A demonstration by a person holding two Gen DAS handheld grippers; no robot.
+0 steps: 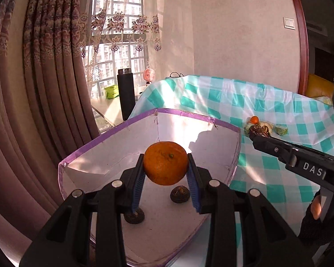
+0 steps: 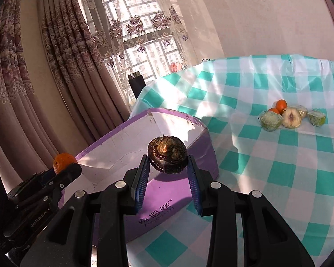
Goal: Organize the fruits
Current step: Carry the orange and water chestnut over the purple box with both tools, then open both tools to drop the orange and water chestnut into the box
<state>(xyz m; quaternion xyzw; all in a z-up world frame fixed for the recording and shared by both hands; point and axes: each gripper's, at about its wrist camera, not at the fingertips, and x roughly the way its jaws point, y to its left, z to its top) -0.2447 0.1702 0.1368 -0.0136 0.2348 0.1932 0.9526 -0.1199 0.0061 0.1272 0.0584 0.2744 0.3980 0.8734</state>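
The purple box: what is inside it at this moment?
Inside the purple box, two dark round fruits lie on its white floor, one partly behind a finger of the left gripper. The near floor is hidden by the gripper body.

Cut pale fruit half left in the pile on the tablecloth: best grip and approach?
Take the pale cut fruit half across its rounded sides, coming from above. Its cut face points toward the camera, and wrapped green fruits crowd both flanks with oranges behind, so a level approach looks blocked.
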